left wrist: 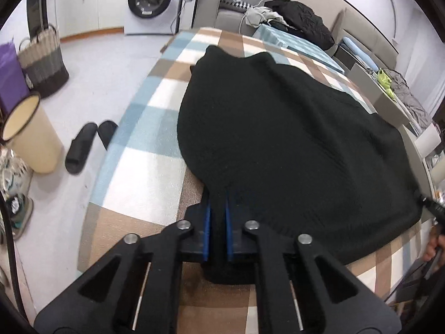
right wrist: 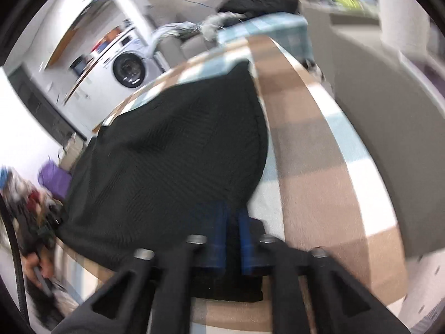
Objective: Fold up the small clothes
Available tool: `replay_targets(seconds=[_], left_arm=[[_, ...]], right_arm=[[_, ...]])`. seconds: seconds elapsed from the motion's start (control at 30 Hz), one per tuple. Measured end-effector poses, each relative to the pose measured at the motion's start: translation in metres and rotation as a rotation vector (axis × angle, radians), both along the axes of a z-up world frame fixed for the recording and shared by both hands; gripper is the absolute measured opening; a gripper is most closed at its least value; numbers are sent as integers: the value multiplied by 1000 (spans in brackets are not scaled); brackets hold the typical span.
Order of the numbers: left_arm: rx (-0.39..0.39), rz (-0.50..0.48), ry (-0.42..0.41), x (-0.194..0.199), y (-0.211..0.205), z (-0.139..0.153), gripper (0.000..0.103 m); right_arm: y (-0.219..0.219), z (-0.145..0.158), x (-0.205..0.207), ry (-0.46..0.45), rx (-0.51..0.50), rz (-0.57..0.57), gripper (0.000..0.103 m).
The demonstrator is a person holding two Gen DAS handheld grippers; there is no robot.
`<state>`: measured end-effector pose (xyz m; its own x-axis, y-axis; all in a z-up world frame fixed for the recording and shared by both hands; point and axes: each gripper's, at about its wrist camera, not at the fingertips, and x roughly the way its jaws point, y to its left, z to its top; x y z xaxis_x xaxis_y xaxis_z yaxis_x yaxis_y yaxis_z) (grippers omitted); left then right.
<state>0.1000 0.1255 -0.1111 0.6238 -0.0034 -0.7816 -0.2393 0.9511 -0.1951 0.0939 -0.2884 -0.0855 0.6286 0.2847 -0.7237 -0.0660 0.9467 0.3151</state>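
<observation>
Fingers of the left gripper are clenched on the near edge of a black garment, the blue pads pinching a ridge of cloth between them. The right gripper is likewise clamped on a fold of the same garment; its view is blurred, but dark cloth fills the narrow slit between its blue pads.

The garment lies spread flat on a table covered by a checked cloth of brown, blue and white squares, reaching from the grippers toward 12 o'clock. In the left view its far right corner, at 3 o'clock, meets the tip of the other gripper, with a hand just below.

Beyond the table: a washing machine at 11 o'clock, a sofa with a heap of dark clothes at 1 o'clock, a woven basket and a cream bin at 9 to 10 o'clock, and a pair of black slippers on the floor beside the table. Nothing lies on top of the garment.

Both grippers slant downward onto the table edge from the near side.
</observation>
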Motion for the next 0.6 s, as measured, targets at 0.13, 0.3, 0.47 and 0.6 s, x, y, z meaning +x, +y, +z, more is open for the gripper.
replay_targets(seconds=[0.13, 0.3, 0.47, 0.6], left_arm=[[-2, -7, -13, -18, -1, 7, 5], [-26, -11, 3, -39, -1, 3, 6], [-33, 22, 9, -45, 6, 8, 16], [-25, 83, -9, -49, 16, 21, 27]], right_arm=[[-1, 21, -20, -118, 4, 37, 6], [-7, 2, -27, -37, -29, 20, 6], [-5, 0, -23, -4, -58, 8, 19], [-5, 18, -18, -65, -76, -37, 35]])
